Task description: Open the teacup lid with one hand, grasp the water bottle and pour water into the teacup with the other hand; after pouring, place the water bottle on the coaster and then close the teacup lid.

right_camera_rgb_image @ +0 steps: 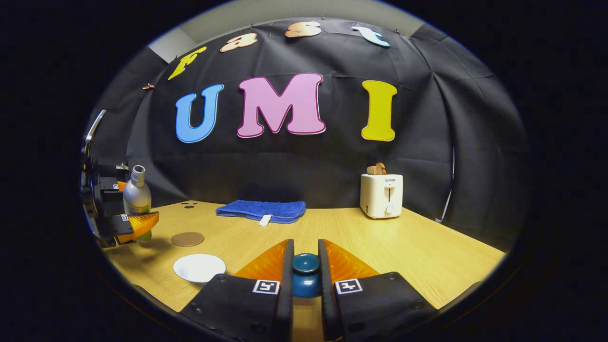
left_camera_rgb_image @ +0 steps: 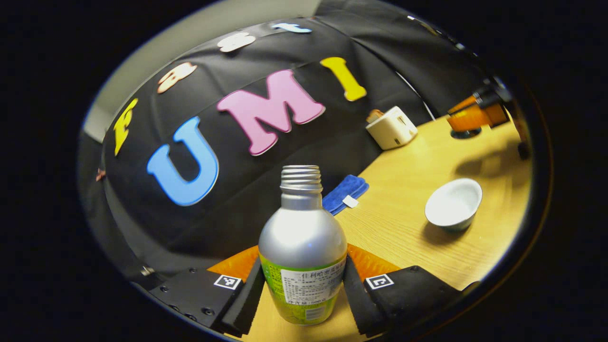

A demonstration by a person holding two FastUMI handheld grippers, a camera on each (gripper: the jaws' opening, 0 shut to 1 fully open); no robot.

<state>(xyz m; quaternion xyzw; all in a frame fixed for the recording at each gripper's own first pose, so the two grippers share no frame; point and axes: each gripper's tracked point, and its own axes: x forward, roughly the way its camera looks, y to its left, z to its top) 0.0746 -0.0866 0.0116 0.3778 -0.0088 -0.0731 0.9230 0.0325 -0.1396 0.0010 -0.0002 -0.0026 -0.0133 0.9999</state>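
Wooden table [right_camera_rgb_image: 418, 256] runs up to the black cloth wall, with a folded blue towel [right_camera_rgb_image: 260, 210] and a white toaster [right_camera_rgb_image: 381, 194] near the back edge. The left gripper [left_camera_rgb_image: 304, 280] is closed on the water bottle [left_camera_rgb_image: 302, 247]: both fingers press the labelled lower body, and the bottle has no cap on its threaded neck. In the right gripper view the bottle is lifted above the table at the far left, with the round brown coaster [right_camera_rgb_image: 187, 239] lying just beside it on the table. The white teacup [right_camera_rgb_image: 199, 267] stands open in front of the coaster, apart from it. The right gripper [right_camera_rgb_image: 305, 275] is closed on the blue teacup lid [right_camera_rgb_image: 305, 273], its knob squeezed between the 2 fingers, held away from the cup.
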